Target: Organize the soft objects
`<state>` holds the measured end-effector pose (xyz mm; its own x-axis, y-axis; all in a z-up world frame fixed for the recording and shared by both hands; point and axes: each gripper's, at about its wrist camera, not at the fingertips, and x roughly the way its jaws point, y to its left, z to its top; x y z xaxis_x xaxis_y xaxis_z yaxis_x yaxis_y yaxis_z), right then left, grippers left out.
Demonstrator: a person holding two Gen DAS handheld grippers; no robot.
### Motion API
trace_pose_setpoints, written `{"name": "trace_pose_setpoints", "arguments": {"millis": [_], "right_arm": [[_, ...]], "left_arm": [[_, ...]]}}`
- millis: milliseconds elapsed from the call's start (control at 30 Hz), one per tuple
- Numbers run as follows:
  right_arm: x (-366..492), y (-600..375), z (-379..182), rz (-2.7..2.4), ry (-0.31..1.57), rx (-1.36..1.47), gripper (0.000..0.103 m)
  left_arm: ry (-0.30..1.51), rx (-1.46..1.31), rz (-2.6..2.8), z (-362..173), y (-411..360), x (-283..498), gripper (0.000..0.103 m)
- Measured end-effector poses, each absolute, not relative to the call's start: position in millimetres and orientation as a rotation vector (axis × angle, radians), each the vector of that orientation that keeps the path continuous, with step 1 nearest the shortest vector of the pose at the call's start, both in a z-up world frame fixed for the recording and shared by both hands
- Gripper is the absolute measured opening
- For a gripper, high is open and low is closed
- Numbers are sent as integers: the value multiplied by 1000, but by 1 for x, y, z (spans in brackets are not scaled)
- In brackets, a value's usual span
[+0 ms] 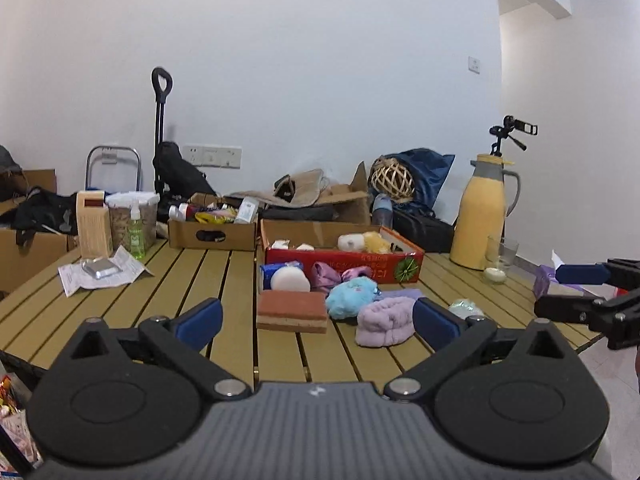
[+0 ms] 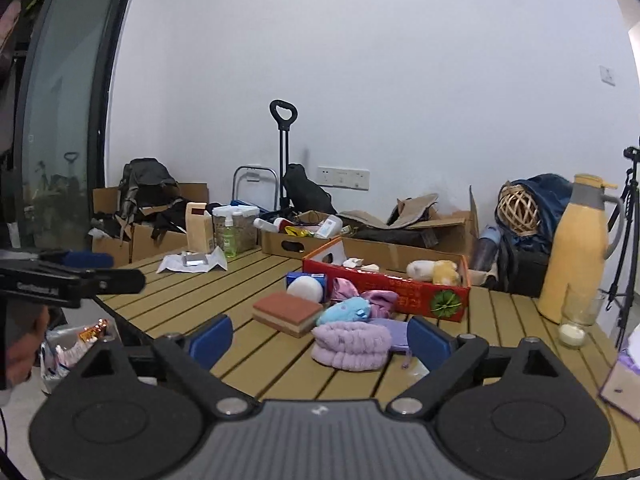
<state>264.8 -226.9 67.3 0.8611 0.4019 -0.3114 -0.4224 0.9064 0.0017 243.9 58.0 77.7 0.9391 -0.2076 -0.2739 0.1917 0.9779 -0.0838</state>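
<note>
Soft things lie in a cluster on the slatted table: a lilac fluffy headband (image 1: 385,321) (image 2: 352,344), a light-blue plush (image 1: 351,292) (image 2: 347,309), a pink cloth (image 1: 326,274) (image 2: 345,289), a white round sponge (image 1: 290,280) (image 2: 306,288) and a red-brown layered sponge (image 1: 292,311) (image 2: 287,313). Behind them stands a red cardboard box (image 1: 344,260) (image 2: 400,292) holding a white and a yellow plush (image 1: 376,242) (image 2: 445,271). My left gripper (image 1: 318,316) is open and empty in front of the cluster. My right gripper (image 2: 320,338) is open and empty, the headband between its blue pads.
A yellow thermos (image 1: 480,216) (image 2: 576,248), a glass with a candle (image 1: 498,264) (image 2: 576,320) and a purple tissue box (image 2: 624,380) stand at the right. Papers (image 1: 100,272), a green bottle (image 1: 136,228) and a brown box (image 1: 212,232) sit at the far left. Clutter lines the wall.
</note>
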Motion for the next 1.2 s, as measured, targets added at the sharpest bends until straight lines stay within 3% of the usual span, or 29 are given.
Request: {"name": "trace_pose_setpoints", "arguments": {"millis": [200,267,333,400,500,700,800,967,1100,1200], "right_arm": [[295,-222,42,443,384,2,92],[313,-218,31,474,421,34,84],[336,-209,21,507,465,62,68],[363,-199,11,521,506,104,60],[409,-177,-5,541,574,176,49],[491,-135,-34,561,664,290,40],[527,-128,-45,502,677,373,36],[550,-127,-54,480,672,420,32],[549,-126,-55,483,662,413,32],[545,-128,-50,501,658,416,26]], "left_arm": [[358,-75,-190,55,59,275,103],[380,-84,-175,48,60,295,103],[399,-105,-164,41,65,320,103],[415,-121,-159,35,70,344,99],[457,-150,-177,25,82,389,85],[543,-193,-229,0,96,479,83],[604,-307,-254,-13,108,512,73],[685,-504,-336,-30,129,532,44],[686,-517,-342,-31,132,532,38],[672,-513,-340,-28,135,525,37]]}}
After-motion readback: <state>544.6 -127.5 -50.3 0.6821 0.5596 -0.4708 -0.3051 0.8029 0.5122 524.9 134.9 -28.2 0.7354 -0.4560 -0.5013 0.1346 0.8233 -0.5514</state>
